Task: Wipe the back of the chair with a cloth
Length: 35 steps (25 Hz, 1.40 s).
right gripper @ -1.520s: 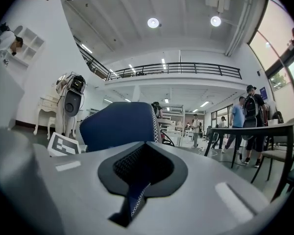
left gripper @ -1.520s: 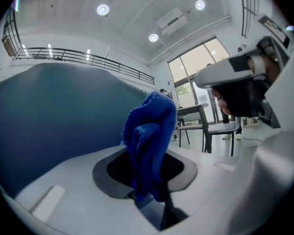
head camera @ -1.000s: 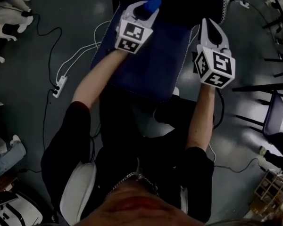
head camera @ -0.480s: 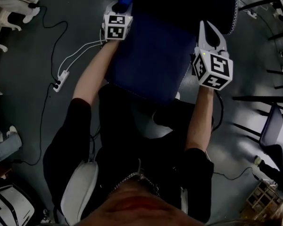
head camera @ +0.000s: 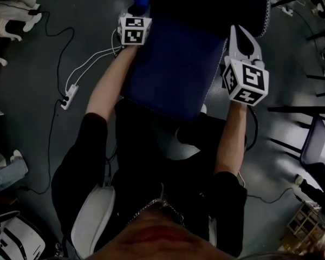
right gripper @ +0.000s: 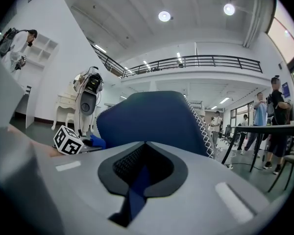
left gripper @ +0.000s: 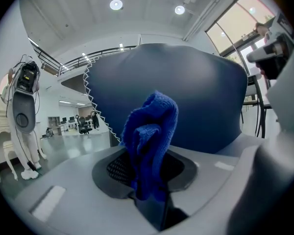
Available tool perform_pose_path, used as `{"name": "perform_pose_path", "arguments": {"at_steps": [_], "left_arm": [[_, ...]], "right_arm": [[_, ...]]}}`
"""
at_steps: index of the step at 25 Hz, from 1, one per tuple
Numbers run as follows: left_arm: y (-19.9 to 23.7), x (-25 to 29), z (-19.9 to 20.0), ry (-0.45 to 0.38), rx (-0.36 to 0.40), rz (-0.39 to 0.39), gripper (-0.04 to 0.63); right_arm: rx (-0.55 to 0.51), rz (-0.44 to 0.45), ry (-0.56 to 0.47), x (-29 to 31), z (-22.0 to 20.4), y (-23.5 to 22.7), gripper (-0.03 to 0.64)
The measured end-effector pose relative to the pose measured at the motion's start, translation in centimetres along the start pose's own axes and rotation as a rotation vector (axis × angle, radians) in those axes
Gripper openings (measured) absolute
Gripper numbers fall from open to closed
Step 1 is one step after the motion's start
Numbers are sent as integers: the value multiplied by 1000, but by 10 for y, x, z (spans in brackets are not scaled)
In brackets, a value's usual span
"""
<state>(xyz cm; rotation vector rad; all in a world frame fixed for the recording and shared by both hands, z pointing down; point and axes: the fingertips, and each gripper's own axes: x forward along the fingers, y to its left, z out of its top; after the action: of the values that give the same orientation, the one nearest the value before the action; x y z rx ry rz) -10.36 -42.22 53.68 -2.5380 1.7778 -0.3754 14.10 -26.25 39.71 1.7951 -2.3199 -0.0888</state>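
The chair's dark blue seat lies below me in the head view, and its backrest runs along the top. My left gripper is at the backrest's left edge, shut on a bright blue cloth. In the left gripper view the cloth stands bunched between the jaws of the left gripper, close in front of the padded chair back. My right gripper hovers by the seat's right side, shut and holding nothing. In the right gripper view the right gripper faces the chair back side-on.
A white power strip with cables lies on the grey floor to the left. Black chair legs and frames stand at the right. White furniture is at the far left. People stand by a table beyond the chair.
My left gripper has carried the cloth leftward and farther away, to the backrest's left edge; it has barely shifted in the last half second. The right gripper stays almost still.
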Motion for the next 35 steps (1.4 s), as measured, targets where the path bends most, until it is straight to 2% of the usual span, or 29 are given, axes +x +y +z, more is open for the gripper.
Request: {"name": "perform_pose_path", "arguments": {"at_steps": [5,17,35], "left_arm": [[-21,3,-4,23,2,-45,115],[-49,8,-2,28,-53,-87,115],[-127,9,13,12,-65,-206,115]], "right_arm": [[-2,3,2,-1,0,-1,3],[0,1,-3,0,1,4,3],[-13,-25,12,-11,0,-1,3]]}}
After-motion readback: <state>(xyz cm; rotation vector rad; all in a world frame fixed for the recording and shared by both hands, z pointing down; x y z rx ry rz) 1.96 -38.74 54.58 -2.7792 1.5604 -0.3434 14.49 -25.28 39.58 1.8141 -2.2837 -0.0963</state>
